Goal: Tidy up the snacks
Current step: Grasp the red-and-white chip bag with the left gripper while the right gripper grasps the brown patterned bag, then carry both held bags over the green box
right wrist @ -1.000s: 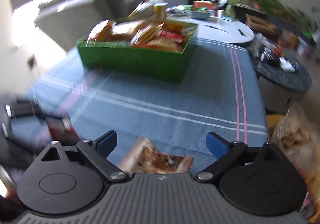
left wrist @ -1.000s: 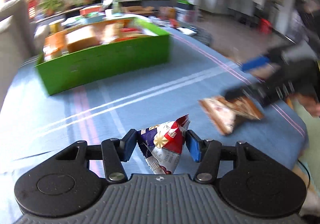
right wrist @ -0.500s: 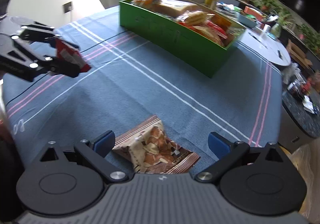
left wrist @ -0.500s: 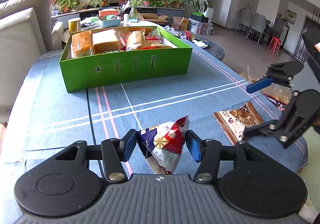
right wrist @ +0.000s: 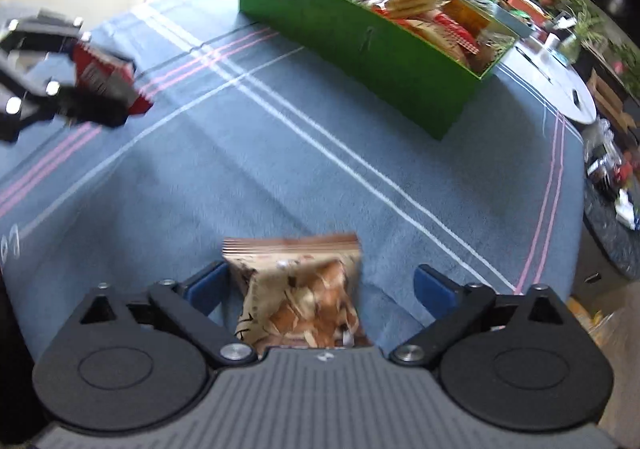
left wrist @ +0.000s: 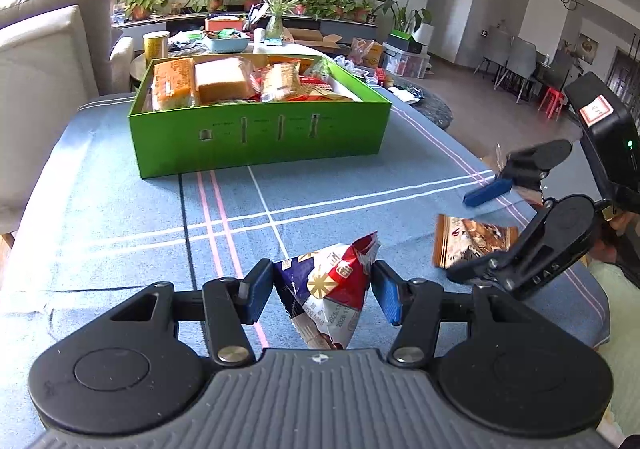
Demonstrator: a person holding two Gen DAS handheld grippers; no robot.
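Observation:
My left gripper is shut on a red, white and blue snack packet and holds it above the blue cloth. My right gripper is open, its jaws on either side of a brown snack packet that lies on the cloth near the right edge; the left pad is close to it. That packet also shows in the left wrist view. A green box full of wrapped snacks stands at the far side of the table; it also shows in the right wrist view.
The table carries a blue cloth with white and pink stripes. A beige sofa stands to the left. A low round table with clutter lies beyond the box. The floor drops off past the right edge.
My right gripper has moved down and forward over the brown packet, which now sits between its open jaws. My left gripper still holds its packet and has steadied facing the green box.

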